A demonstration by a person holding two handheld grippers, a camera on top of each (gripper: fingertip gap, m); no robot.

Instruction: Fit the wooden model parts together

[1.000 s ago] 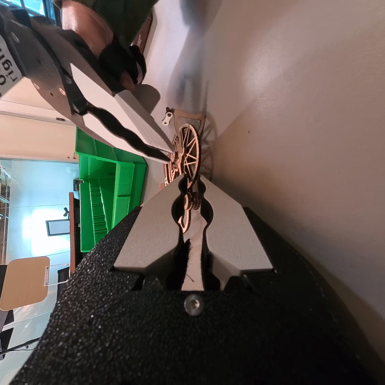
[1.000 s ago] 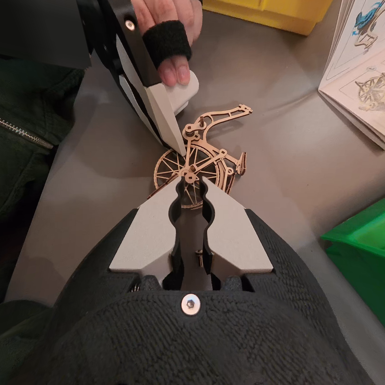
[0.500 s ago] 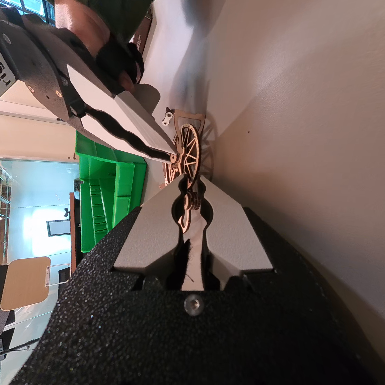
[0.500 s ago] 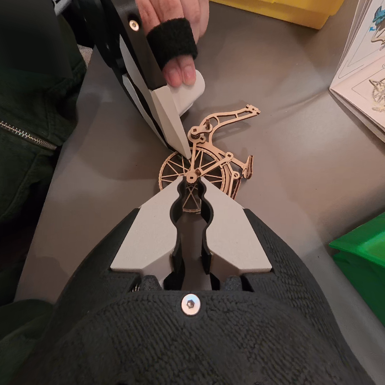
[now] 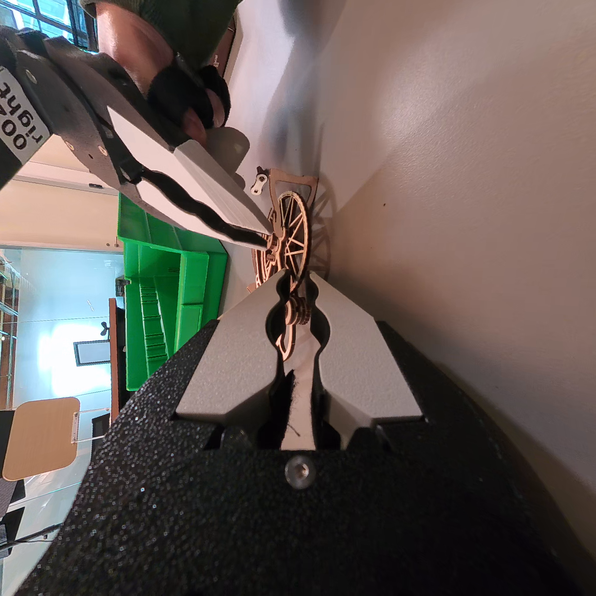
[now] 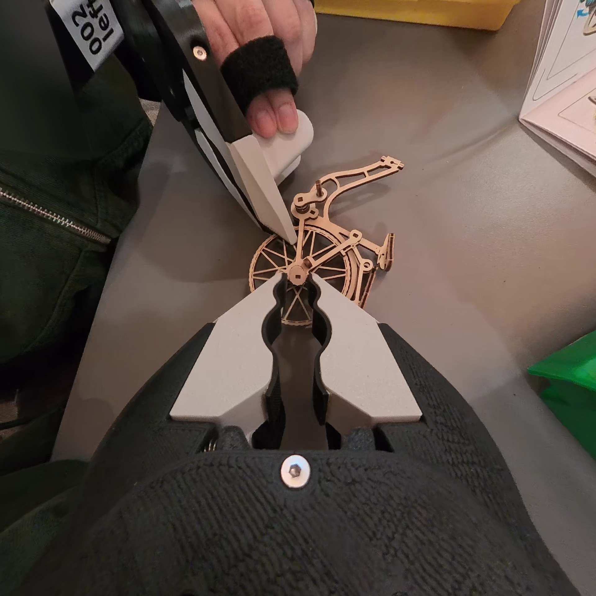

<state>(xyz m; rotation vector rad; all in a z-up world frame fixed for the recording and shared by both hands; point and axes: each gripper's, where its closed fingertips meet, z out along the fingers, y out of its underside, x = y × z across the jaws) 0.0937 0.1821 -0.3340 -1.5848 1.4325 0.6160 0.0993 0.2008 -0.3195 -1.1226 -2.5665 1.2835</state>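
The wooden bike model (image 6: pixel 322 258) stands on the grey tabletop (image 6: pixel 467 290), mostly built: wheel, frame and pedal arm are joined. The left claw (image 5: pixel 296 290) is clenched on the wheel's rim. The right claw (image 6: pixel 298 279) pinches the small hub piece, likely pressing it home. The green bin (image 6: pixel 567 387) and booklet (image 6: pixel 564 113) sit well apart from the model, leaving room.

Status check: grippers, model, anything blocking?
Left gripper shut on wooden model's wheel rim. Right gripper tips at hub, grip unclear. Nothing in the way.
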